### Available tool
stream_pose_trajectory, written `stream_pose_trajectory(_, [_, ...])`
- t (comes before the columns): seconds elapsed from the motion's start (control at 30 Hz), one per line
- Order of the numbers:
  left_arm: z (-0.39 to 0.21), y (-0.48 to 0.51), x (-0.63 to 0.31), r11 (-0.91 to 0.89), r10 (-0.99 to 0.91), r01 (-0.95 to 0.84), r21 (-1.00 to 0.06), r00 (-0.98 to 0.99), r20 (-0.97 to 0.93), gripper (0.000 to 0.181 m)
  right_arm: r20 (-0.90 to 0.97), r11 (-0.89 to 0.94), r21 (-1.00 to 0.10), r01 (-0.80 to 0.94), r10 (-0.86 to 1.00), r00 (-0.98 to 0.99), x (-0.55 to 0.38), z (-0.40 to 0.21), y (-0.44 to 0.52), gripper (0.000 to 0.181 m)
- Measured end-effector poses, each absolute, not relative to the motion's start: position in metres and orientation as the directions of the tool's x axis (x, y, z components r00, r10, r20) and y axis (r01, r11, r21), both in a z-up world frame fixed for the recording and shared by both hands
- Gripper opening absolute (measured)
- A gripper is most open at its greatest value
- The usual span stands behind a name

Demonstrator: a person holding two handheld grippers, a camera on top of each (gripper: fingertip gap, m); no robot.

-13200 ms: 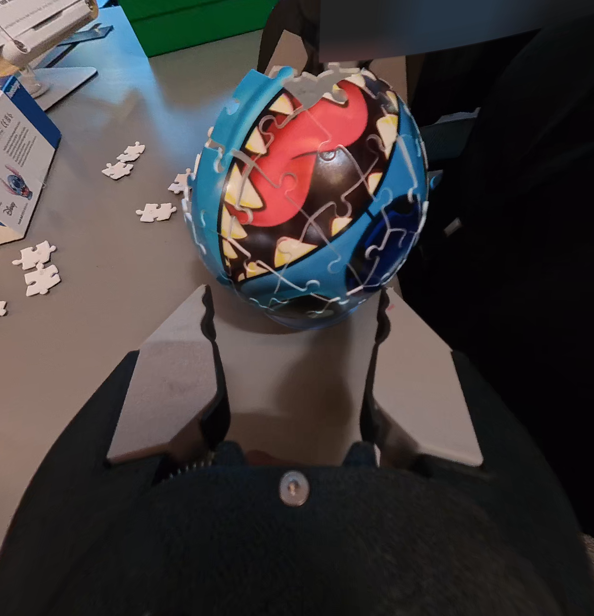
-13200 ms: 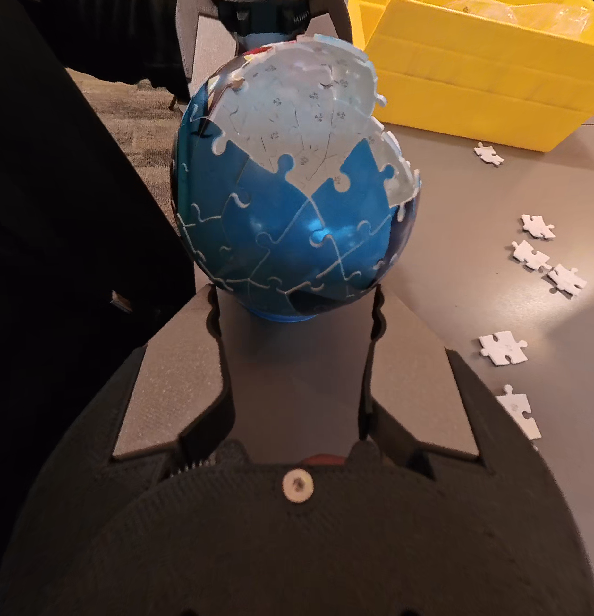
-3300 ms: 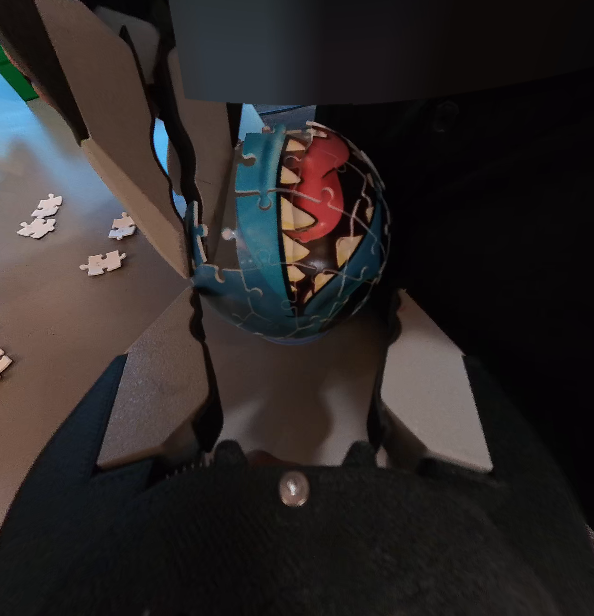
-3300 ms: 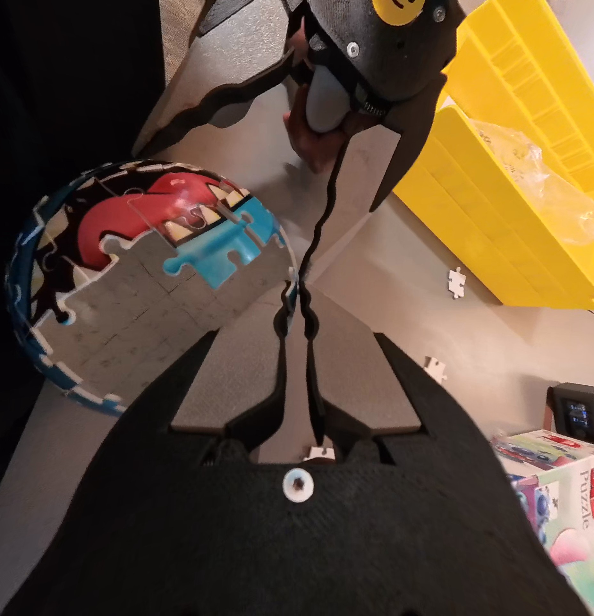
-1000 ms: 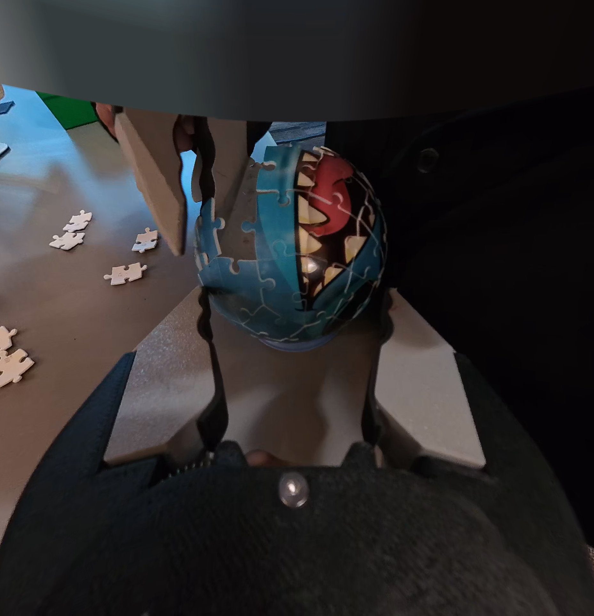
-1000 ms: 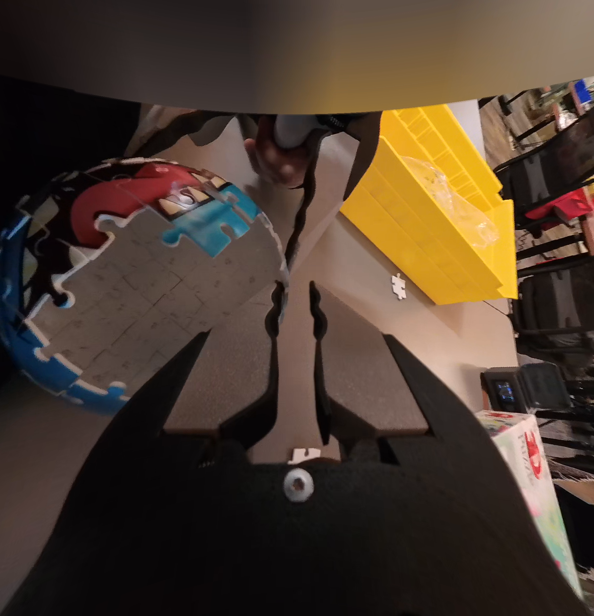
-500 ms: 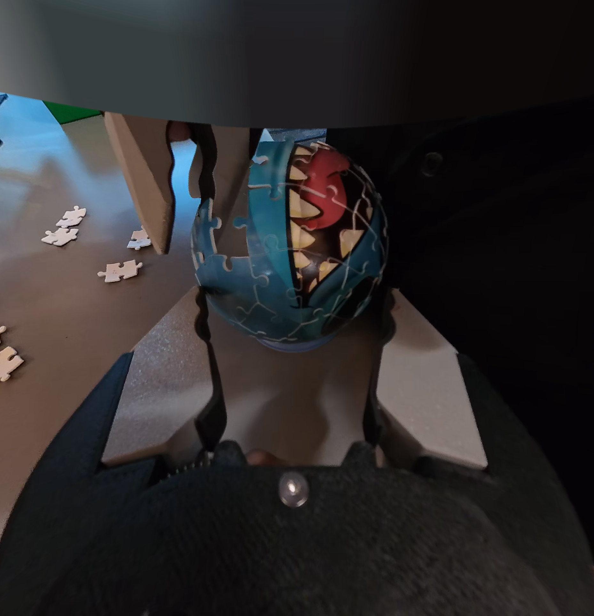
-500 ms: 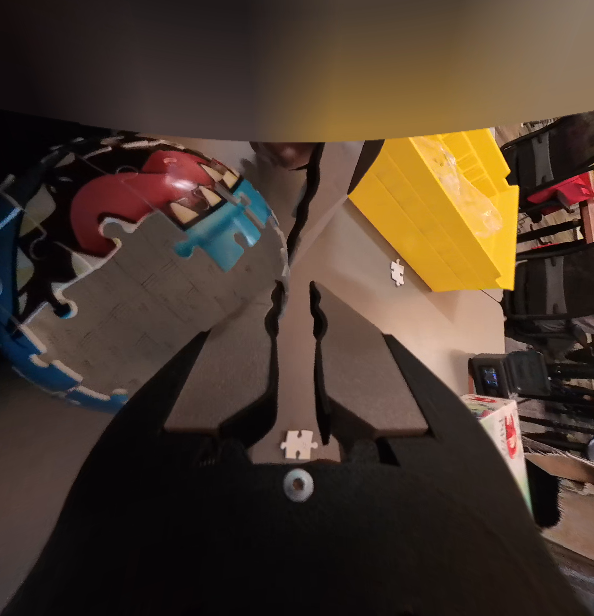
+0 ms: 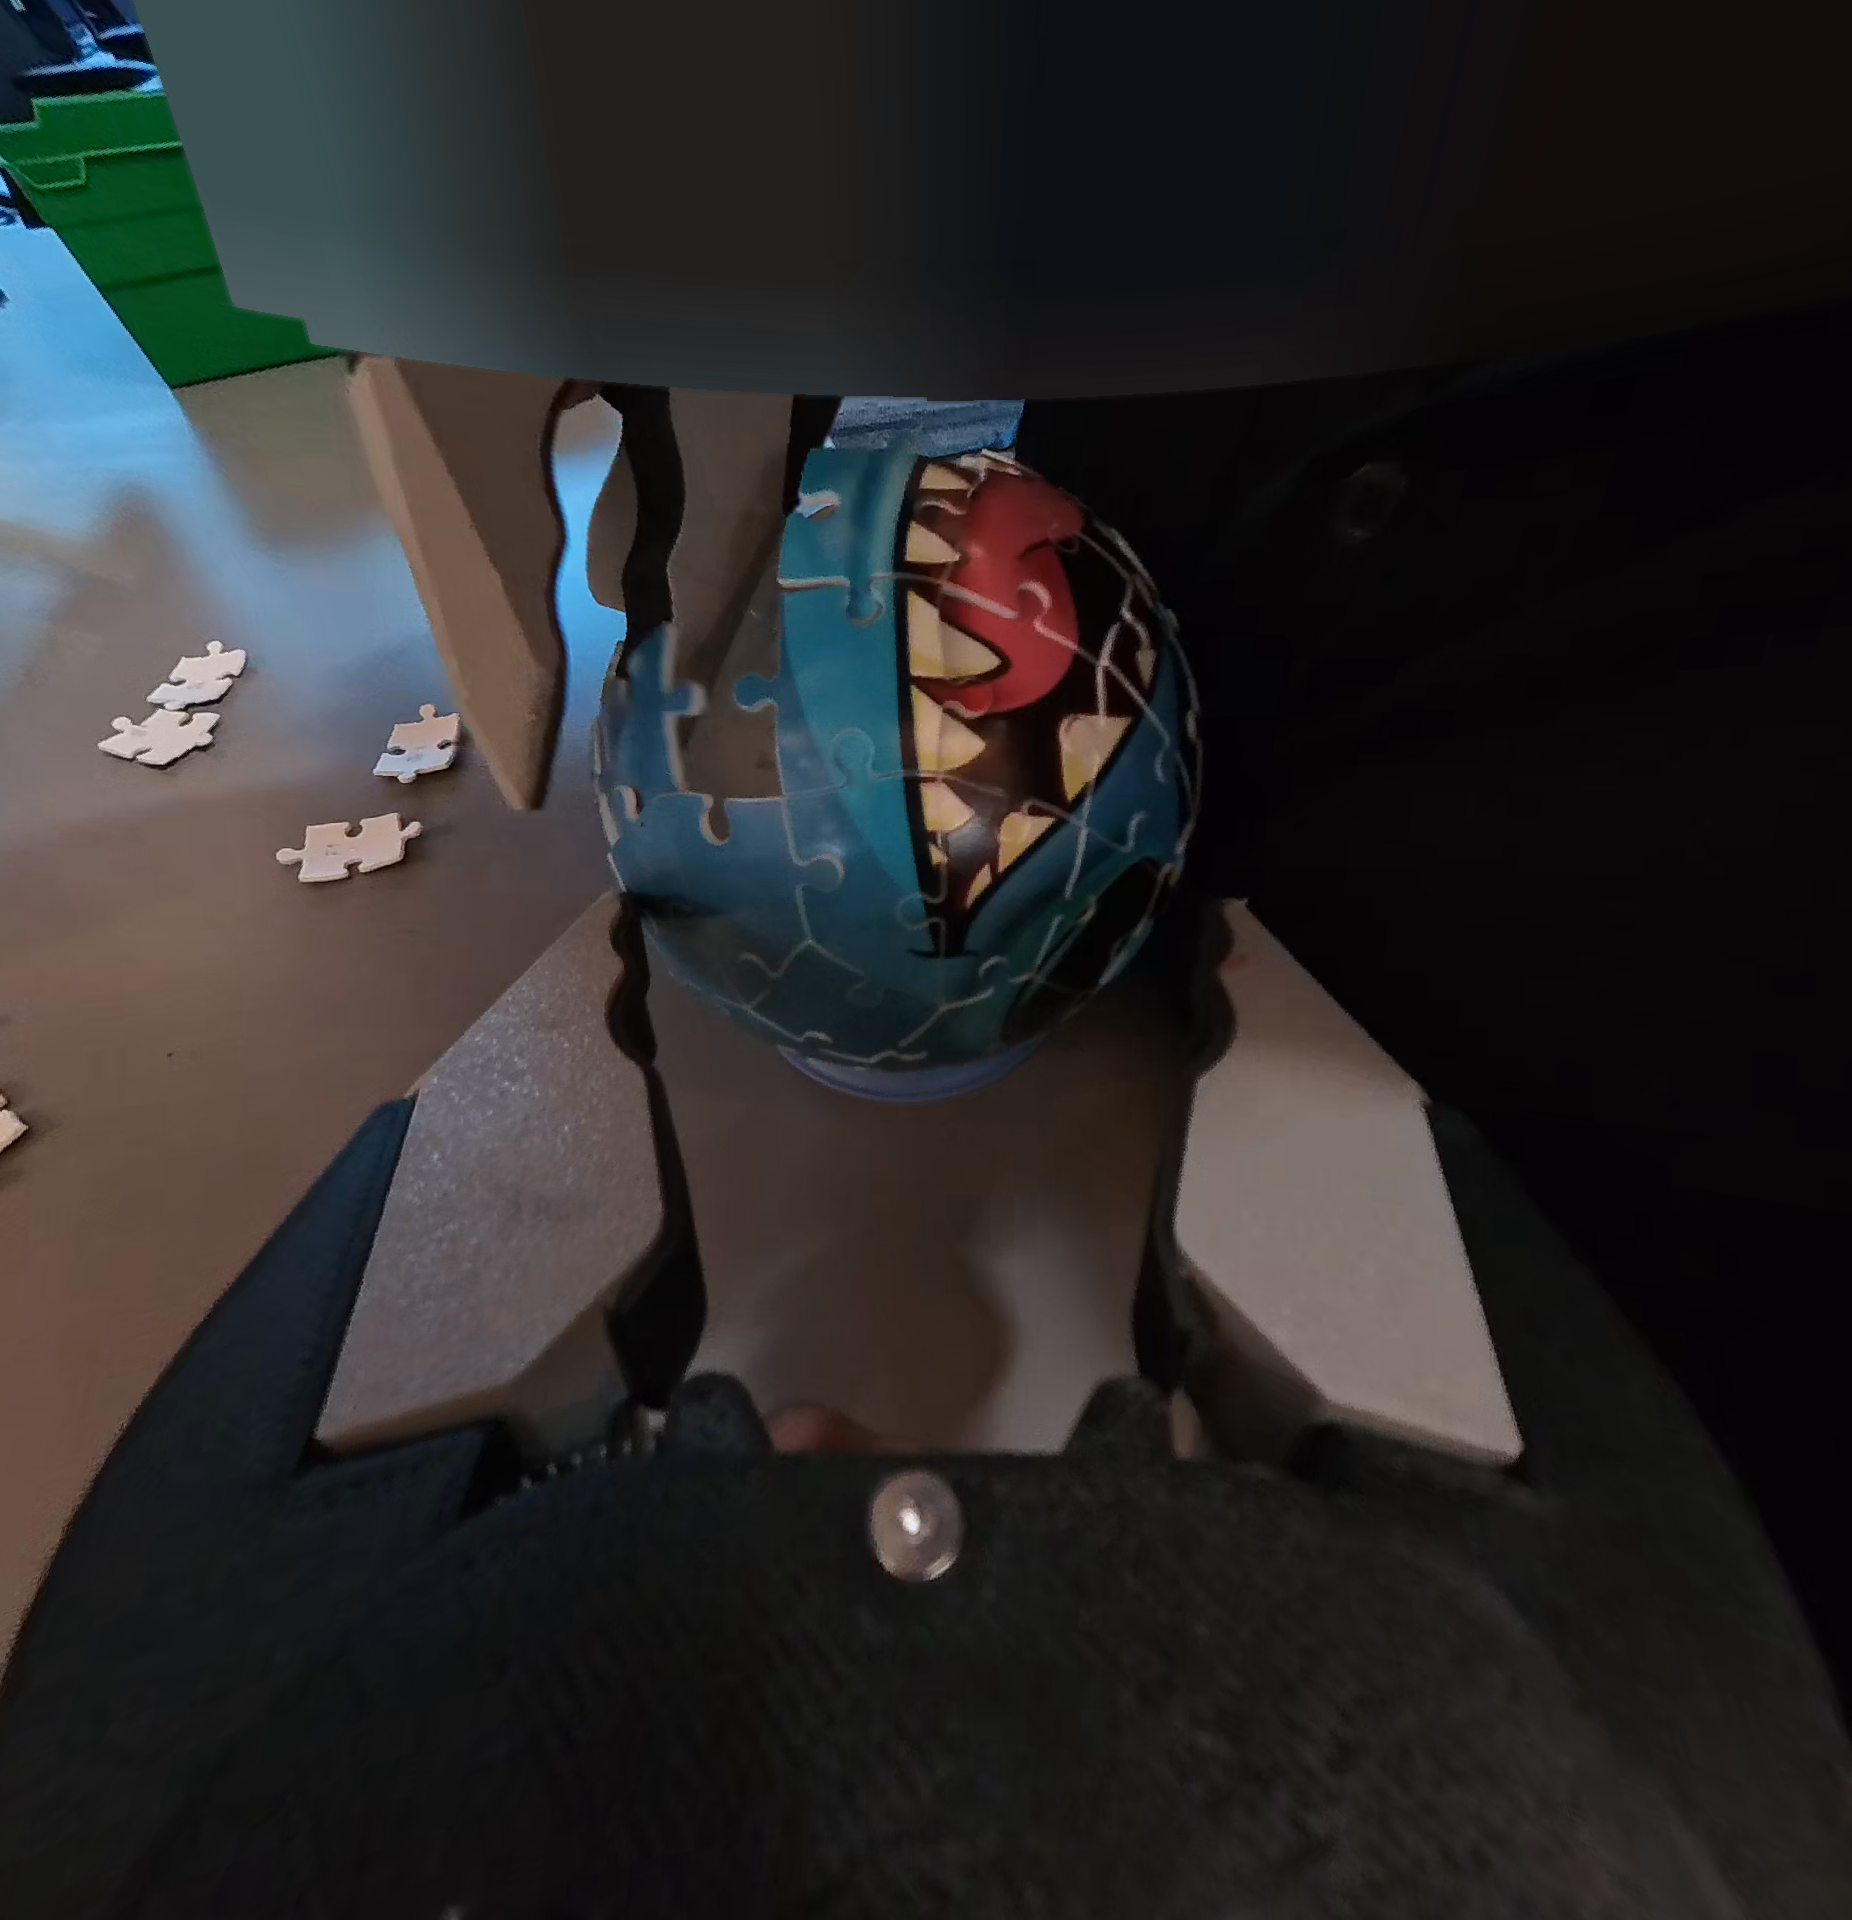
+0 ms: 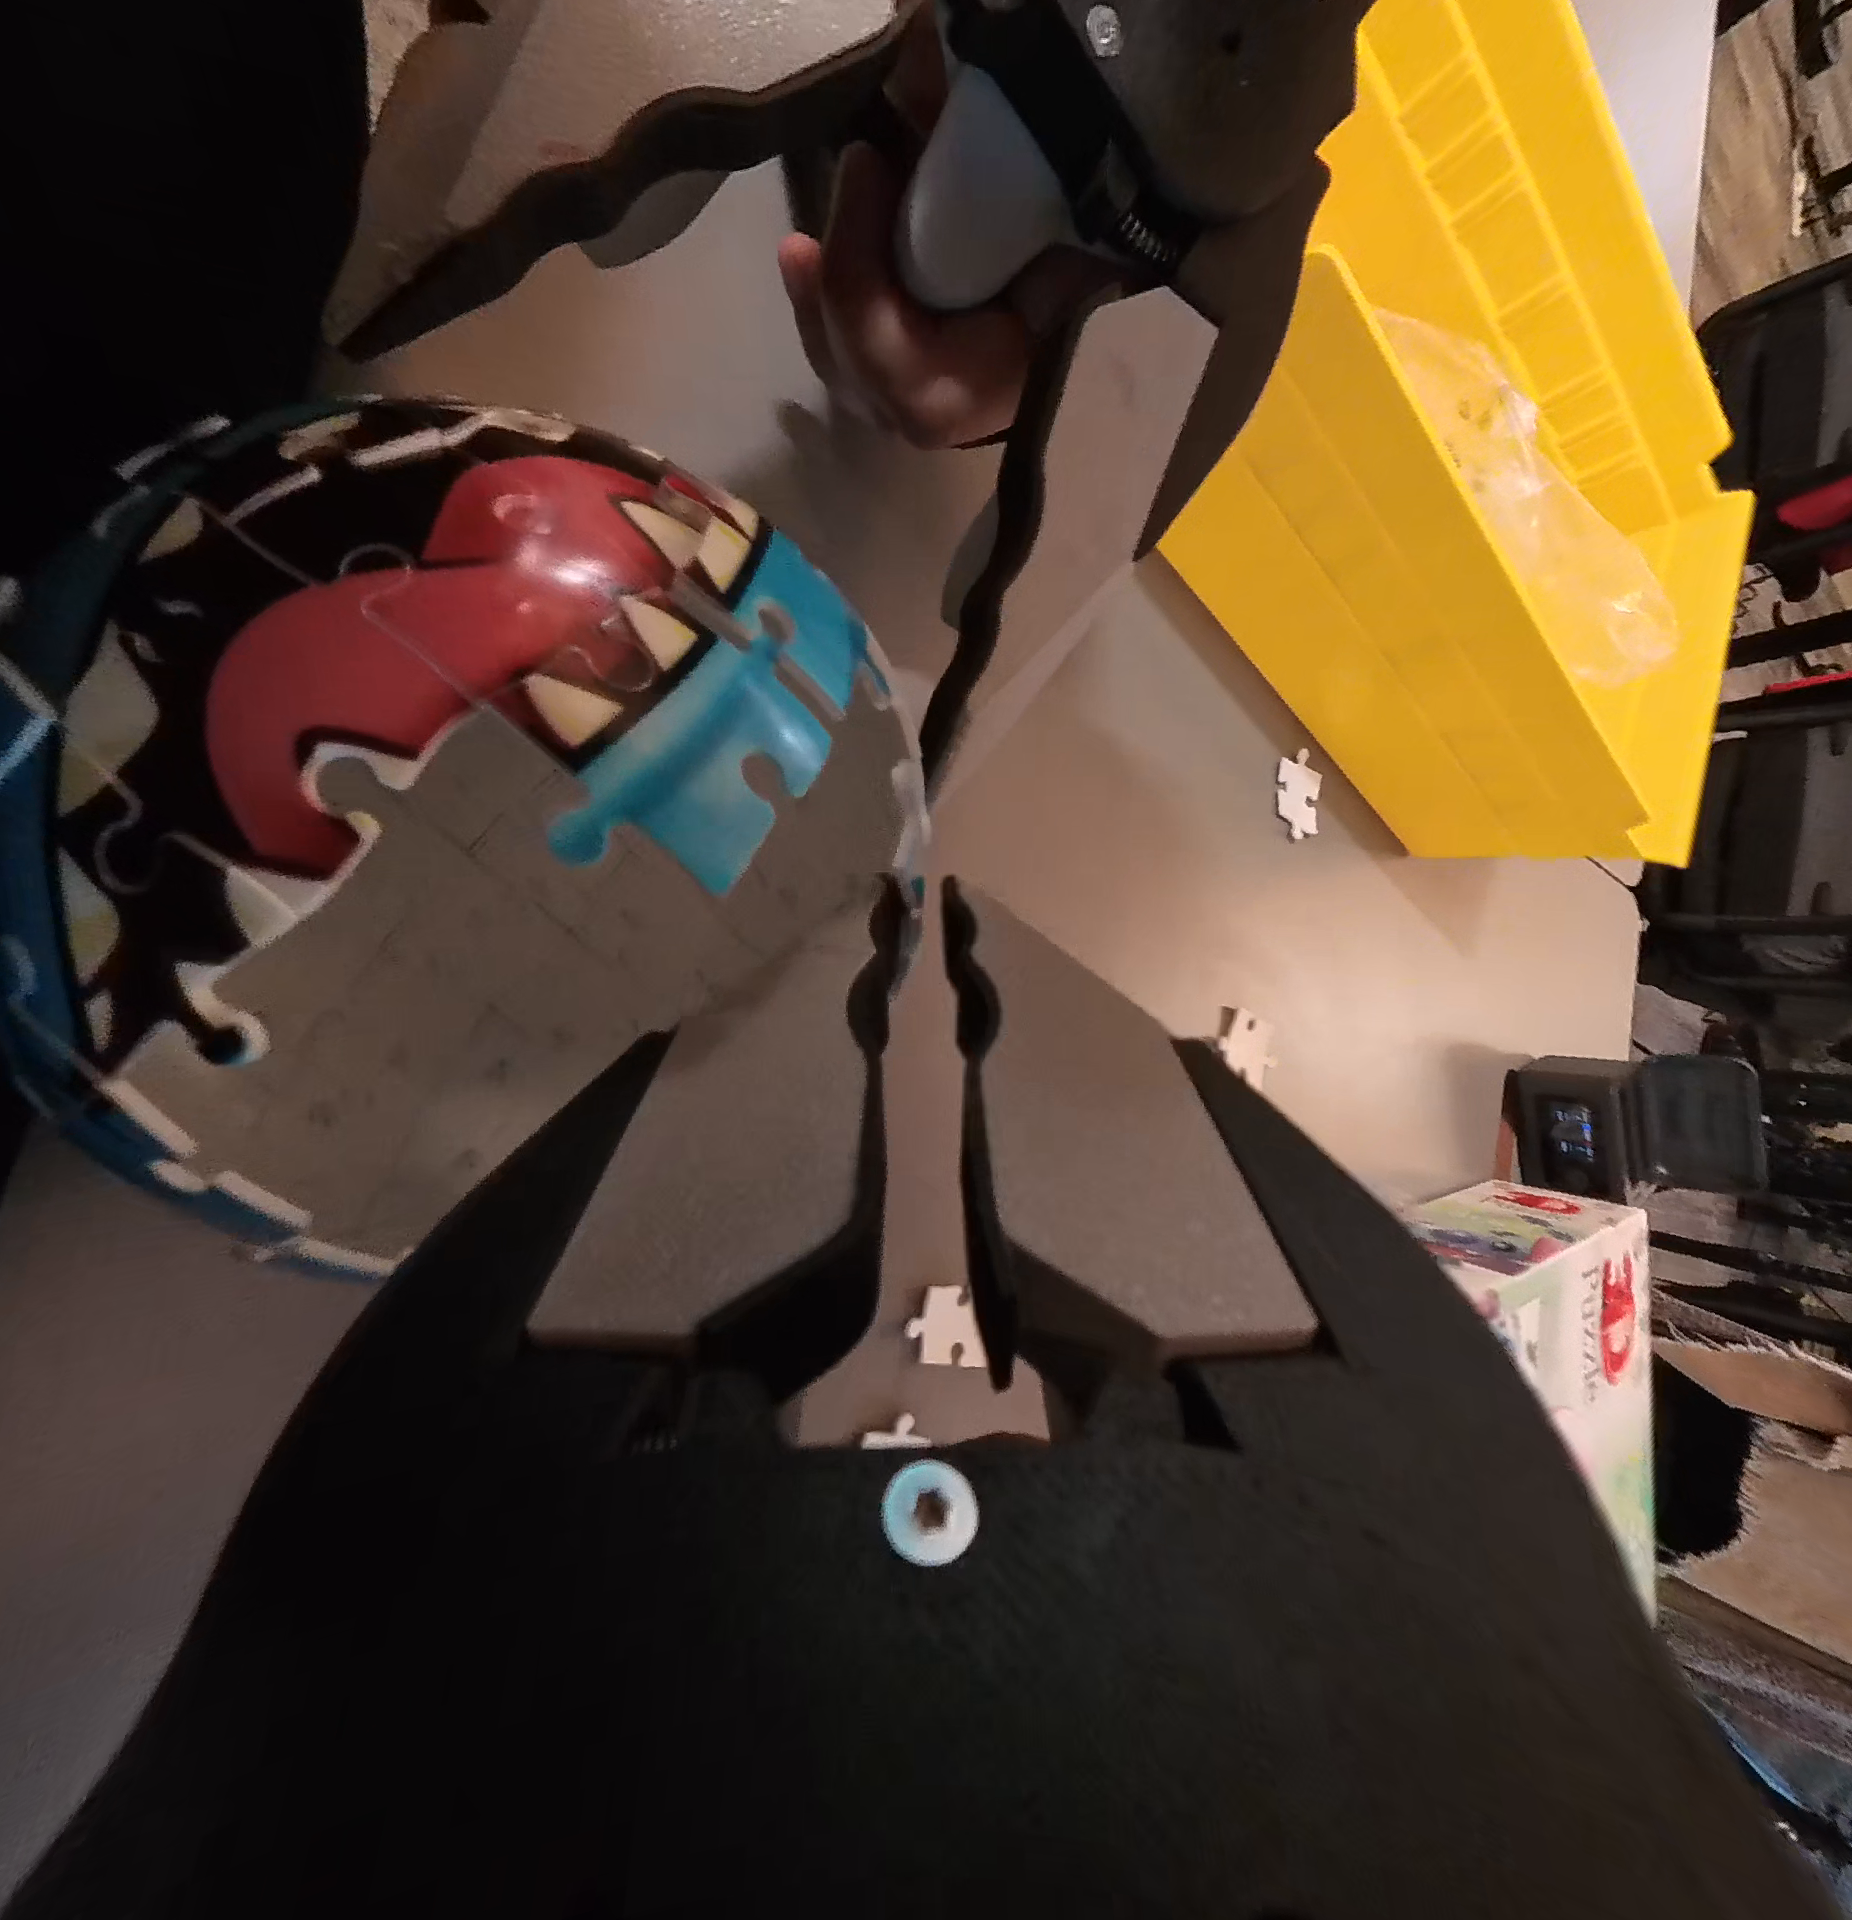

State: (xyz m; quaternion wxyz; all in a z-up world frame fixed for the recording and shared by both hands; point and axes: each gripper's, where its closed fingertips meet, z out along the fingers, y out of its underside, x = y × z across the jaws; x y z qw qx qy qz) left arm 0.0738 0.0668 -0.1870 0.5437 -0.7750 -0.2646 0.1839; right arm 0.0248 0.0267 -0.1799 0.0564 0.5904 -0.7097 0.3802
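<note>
The left gripper (image 9: pixel 917 956) is set wide apart, its two fingers placed on either side of the lower part of a puzzle ball (image 9: pixel 901 769); whether the fingertips press the ball or merely flank it cannot be told. The ball is a partly built sphere of interlocking curved pieces, blue with a red tongue and yellowish teeth on black, and it is seated on a small blue ring base (image 9: pixel 901 1075) on the grey table (image 9: pixel 174 987).

The right gripper (image 10: pixel 917 935) is nearly closed, a narrow gap being left between its fingers. Its left fingertip is seen at the open rim of the puzzle ball (image 10: pixel 382 790), where a thin pale edge lies just between the tips; whether that edge is pinched cannot be told. The grey inner side of the ball's pieces is turned toward this camera.

In the left wrist view the right gripper (image 9: pixel 631 623) is seen reaching down at the left upper side of the ball, one finger inside the gap in the shell.

Loose white puzzle pieces (image 9: pixel 345 847) are scattered on the table left of the ball. A yellow bin (image 10: pixel 1473 520) is stood beyond the ball in the right wrist view, and a puzzle box (image 10: pixel 1545 1340) lies to the right of it. A green crate (image 9: pixel 122 229) is seen far left of the ball.
</note>
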Motion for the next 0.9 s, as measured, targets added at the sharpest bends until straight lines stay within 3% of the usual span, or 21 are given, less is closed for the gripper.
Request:
stream_pose_trajectory(0.63, [-0.1889,0.0697,0.0772,-0.287,0.608,0.219,-0.933,0.794,-0.001,0.109,0.319,0.198,-0.574,-0.794,-0.839,-0.44,0.0246,-0.1861,0.0276,0.0])
stream_pose_trajectory(0.9, [-0.1896,0.0705,0.0778,-0.289,0.608,0.224,-0.931,0.794,0.002,0.11,0.325,0.185,-0.588,-0.788,-0.837,-0.439,0.0267,-0.1879,0.0284,0.0])
